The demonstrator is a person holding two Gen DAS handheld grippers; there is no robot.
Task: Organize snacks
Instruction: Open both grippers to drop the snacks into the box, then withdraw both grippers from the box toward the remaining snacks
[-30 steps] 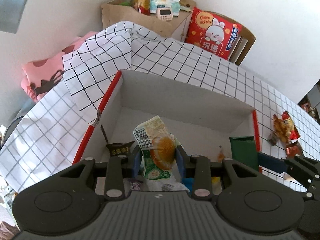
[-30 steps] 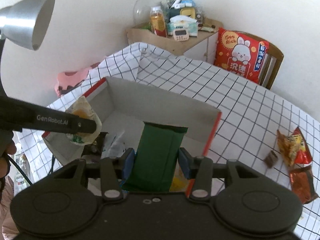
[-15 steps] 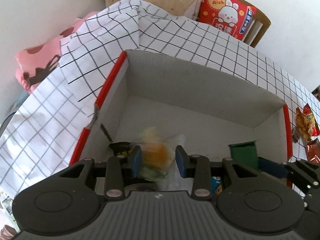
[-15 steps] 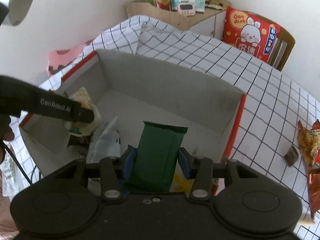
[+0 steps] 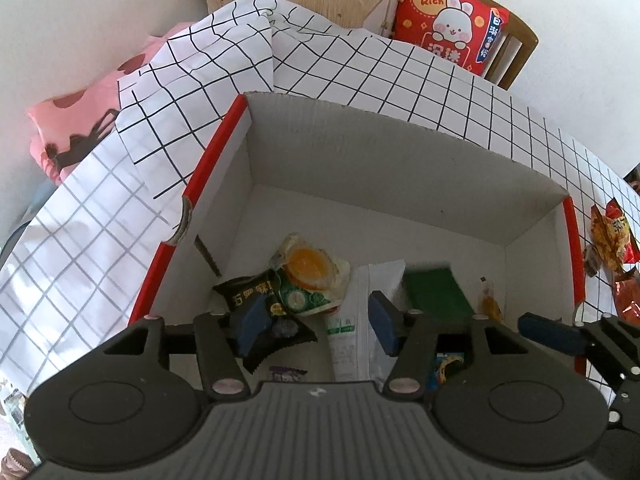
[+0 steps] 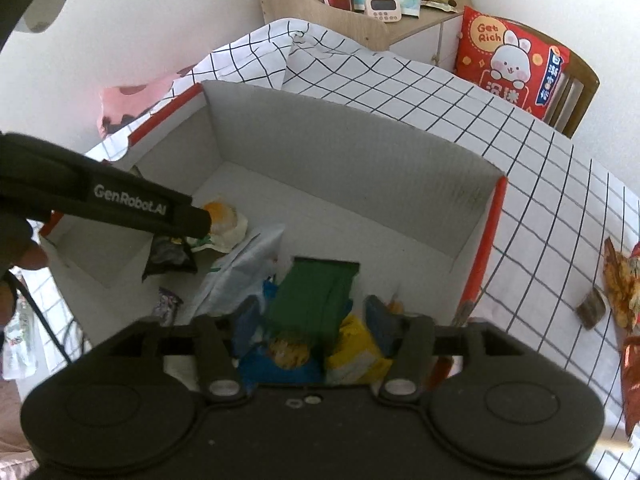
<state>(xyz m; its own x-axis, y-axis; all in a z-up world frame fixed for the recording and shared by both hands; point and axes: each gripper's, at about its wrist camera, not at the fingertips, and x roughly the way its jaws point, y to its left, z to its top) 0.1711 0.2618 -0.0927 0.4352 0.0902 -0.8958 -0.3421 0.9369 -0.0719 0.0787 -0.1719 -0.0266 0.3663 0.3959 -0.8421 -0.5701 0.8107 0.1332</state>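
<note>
- The table [image 5: 400, 80], under a white cloth with a black grid, carries a big cardboard box [image 5: 360, 152] with red-edged side walls; both cameras look steeply down into it.
- Only the right wrist view shows the left gripper from outside: a black arm lettered "GenRobot.AI" reaching in from the left, with a bit of a hand [image 6: 16, 248] behind it. Only the left wrist view shows the right gripper's blue pad and black frame at its right edge.
- Behind the table stand a wooden cabinet [image 6: 328, 16] and a chair holding a red cushion [image 5: 452, 28] that reads "Get Rich" above a rabbit. The right wrist view shows the bottle, tissue box and small timer on the cabinet more fully.
- The left gripper [image 5: 316, 320] points down into the near left of the box. Its jaws have just been opening and stand apart, clear of the orange-and-green packet [image 5: 308, 276], which lies on the box floor just beyond them, partly on a black packet [image 5: 256, 300] with yellow writing I cannot read.
- The right gripper [image 6: 312, 320] points down into the near right of the box. Its jaws have also just been opening; the green packet [image 6: 316, 300] lies between them, loose, on blue and yellow packets.
- A white packet [image 5: 360, 320] lies between the two piles.
- A few loose red and orange snack packets [image 6: 620, 280] lie on the cloth to the right, outside the box.
</note>
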